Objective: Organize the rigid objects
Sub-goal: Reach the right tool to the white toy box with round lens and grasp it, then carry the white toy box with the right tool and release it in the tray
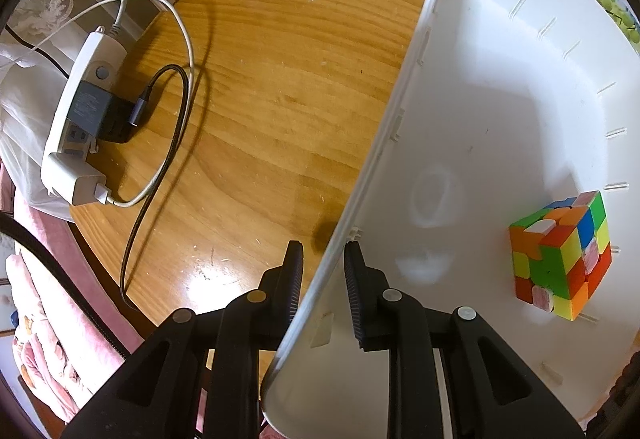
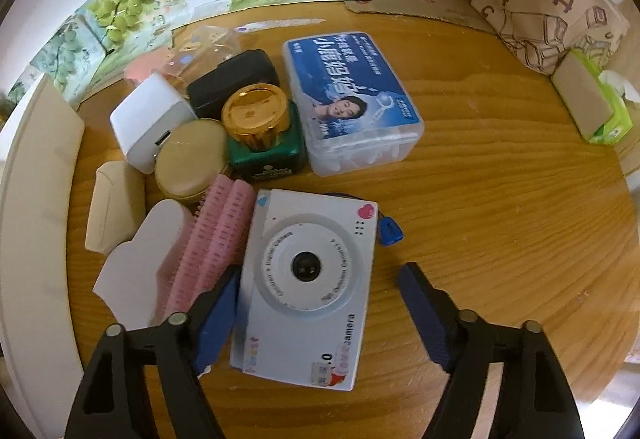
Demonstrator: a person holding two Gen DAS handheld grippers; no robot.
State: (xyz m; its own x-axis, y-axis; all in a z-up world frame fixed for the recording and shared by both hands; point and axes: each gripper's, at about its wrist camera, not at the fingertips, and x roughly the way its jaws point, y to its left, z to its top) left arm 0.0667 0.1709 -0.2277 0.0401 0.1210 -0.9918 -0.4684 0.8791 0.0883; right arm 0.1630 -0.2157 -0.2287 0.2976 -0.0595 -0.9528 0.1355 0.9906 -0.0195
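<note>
In the left wrist view my left gripper (image 1: 324,271) points down and is shut on the side wall of a white bin (image 1: 500,119), one finger outside and one inside. A colourful puzzle cube (image 1: 560,255) lies in the bin at the right. In the right wrist view my right gripper (image 2: 320,275) stands open over a white toy camera (image 2: 308,279) lying face up on the wooden table. Its left fingertip touches the camera's left edge, while the right fingertip is clear of the camera. Pink hair rollers (image 2: 216,235) lie just left of the camera.
Behind the camera stand a gold-lidded green jar (image 2: 256,119), a round cream tin (image 2: 192,159), a white charger (image 2: 148,119), a black case (image 2: 232,79) and a blue-labelled plastic box (image 2: 352,99). A tissue pack (image 2: 596,107) sits far right. A power strip (image 1: 80,119) with cables lies left of the bin.
</note>
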